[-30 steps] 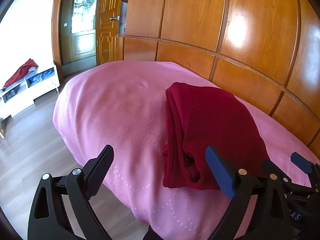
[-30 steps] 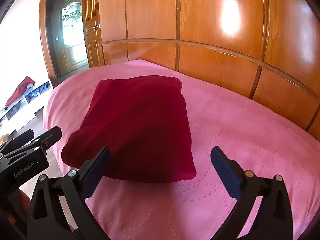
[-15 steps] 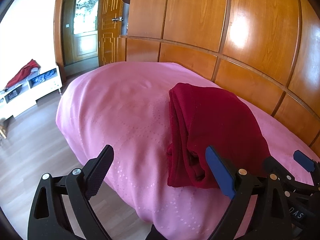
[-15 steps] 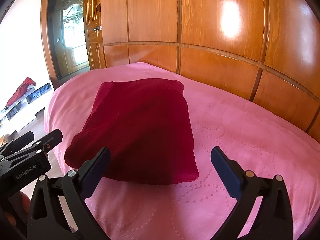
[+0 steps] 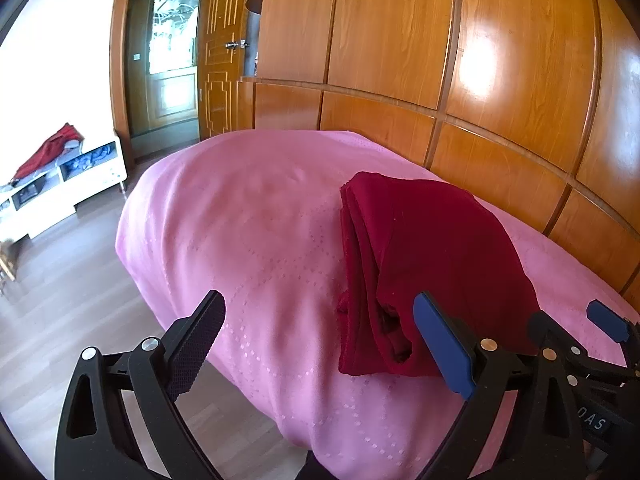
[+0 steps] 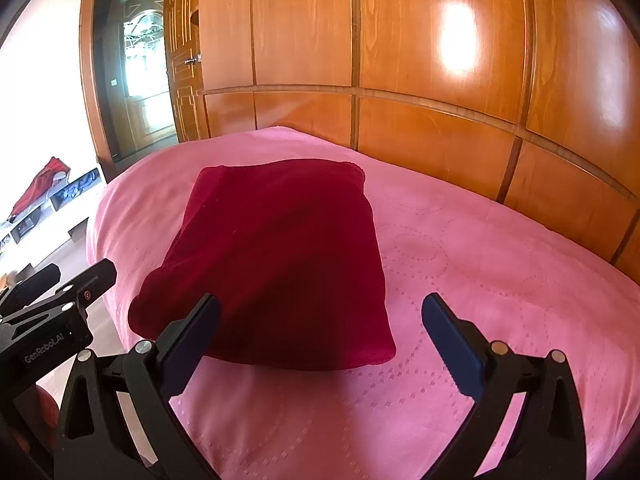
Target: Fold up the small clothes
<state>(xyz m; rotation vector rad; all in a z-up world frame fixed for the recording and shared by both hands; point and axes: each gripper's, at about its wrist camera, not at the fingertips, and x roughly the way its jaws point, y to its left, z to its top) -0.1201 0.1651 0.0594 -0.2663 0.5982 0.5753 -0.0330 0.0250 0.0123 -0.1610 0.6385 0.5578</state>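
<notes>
A dark red garment (image 5: 432,264) (image 6: 280,256) lies folded into a thick rectangle on the pink bedspread (image 5: 248,232) (image 6: 480,264). Its layered folded edges face left in the left wrist view. My left gripper (image 5: 320,320) hangs open above the bed's near edge, just left of the garment, holding nothing. My right gripper (image 6: 320,320) is open too, over the garment's near right corner and apart from the cloth. The right gripper's fingers (image 5: 604,320) show at the right edge of the left wrist view. The left gripper's body (image 6: 52,312) appears at the left of the right wrist view.
A glossy wooden panelled wall (image 5: 460,80) (image 6: 420,80) runs close behind the bed. A wooden door (image 5: 224,56) stands at the far left. A low white cabinet (image 5: 60,188) with red cloth on top sits on the wooden floor (image 5: 60,320).
Both grippers have drawn back and up a little from the folded garment, which now sits slightly lower and farther in both views. The garment itself has not moved.
</notes>
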